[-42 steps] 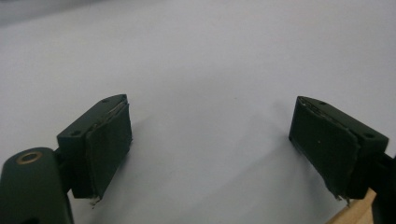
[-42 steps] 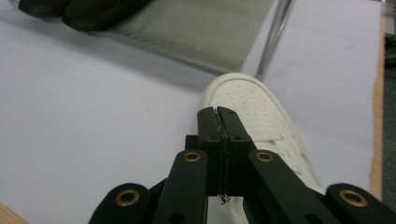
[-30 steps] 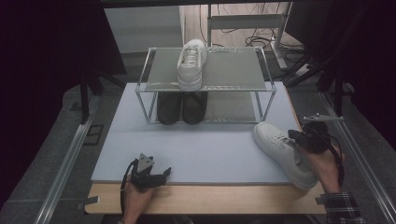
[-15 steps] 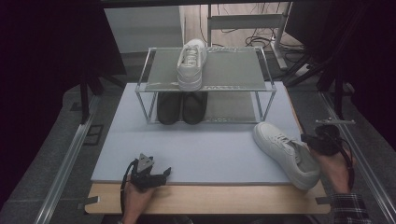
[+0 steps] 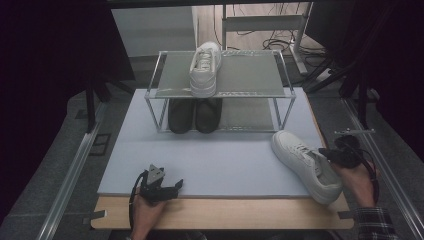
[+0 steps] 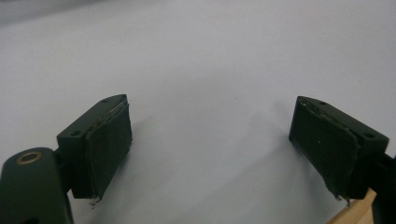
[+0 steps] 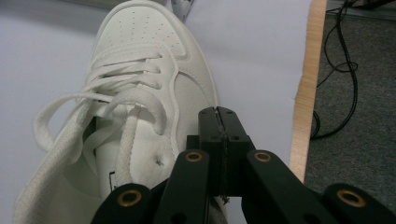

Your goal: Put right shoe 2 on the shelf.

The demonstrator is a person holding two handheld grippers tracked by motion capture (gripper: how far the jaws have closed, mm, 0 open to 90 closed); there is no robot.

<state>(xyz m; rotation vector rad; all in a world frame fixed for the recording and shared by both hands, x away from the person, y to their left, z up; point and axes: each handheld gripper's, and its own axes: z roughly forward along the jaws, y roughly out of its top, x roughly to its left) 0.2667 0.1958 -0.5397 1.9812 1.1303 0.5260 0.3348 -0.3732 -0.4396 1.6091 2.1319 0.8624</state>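
Observation:
A white lace-up sneaker [image 5: 305,162] lies on the pale mat [image 5: 220,155] at the front right, toe toward the rack. My right gripper [image 5: 326,153] is at its outer side near the heel opening. In the right gripper view this gripper [image 7: 219,112] is shut, pads pressed together, just above the side of the sneaker [image 7: 140,107]; I see nothing between the pads. My left gripper [image 5: 172,186] rests at the mat's front edge. Its jaws [image 6: 210,140] stand open wide over bare mat.
A metal two-shelf rack [image 5: 280,90] stands at the back of the mat. A second white sneaker [image 5: 205,67] sits on its top shelf, and a pair of black shoes [image 5: 194,115] is on the lower one. The wooden table edge [image 5: 220,217] runs along the front; cables lie on the floor to the right [image 7: 345,93].
My right hand has slid a little down and toward the front right beside the sneaker. The left gripper and the sneaker have stayed put.

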